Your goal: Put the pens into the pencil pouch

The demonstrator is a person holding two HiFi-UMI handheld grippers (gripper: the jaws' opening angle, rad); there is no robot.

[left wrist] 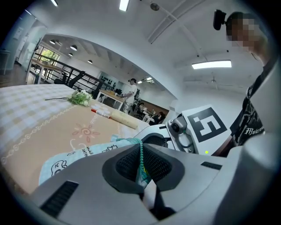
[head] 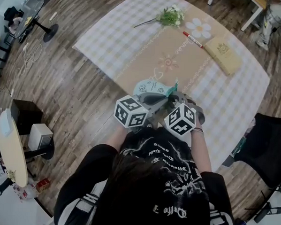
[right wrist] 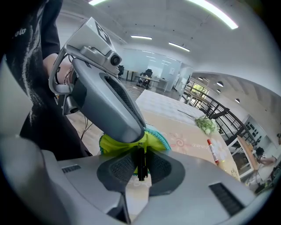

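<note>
Currently, both grippers meet at the near edge of the worktop (head: 148, 49), directly in front of the person, with their marker cubes side by side.

Left gripper (left wrist: 141, 165): clenched. Its pads press on the teal zipper edge (left wrist: 141, 151) of the pencil pouch (head: 150, 86), which runs upright through the closed gap. The pouch is light blue with small cartoon prints. Its body lies on the beige centre panel of the worktop cloth, to the left of this gripper in its own view.

Right gripper (right wrist: 140, 165): grasping a slim black pen (right wrist: 139, 160). The pen stands upright between the pads and its upper end reaches the mouth of the pouch. The yellow-green lining (right wrist: 109, 143) shows just behind the pen, so the pouch mouth is open on this side. The left gripper's body crosses above the lining and covers part of it.

Other items on the worktop:
- A red pen (head: 193, 39) lies flat at the far side, well apart from the pouch and both grippers.
- A beige flat case (head: 223, 53) lies just beside the red pen, to its right in the head view.
- A flower sprig (head: 170, 15) lies near the far edge, beyond the red pen.
</note>
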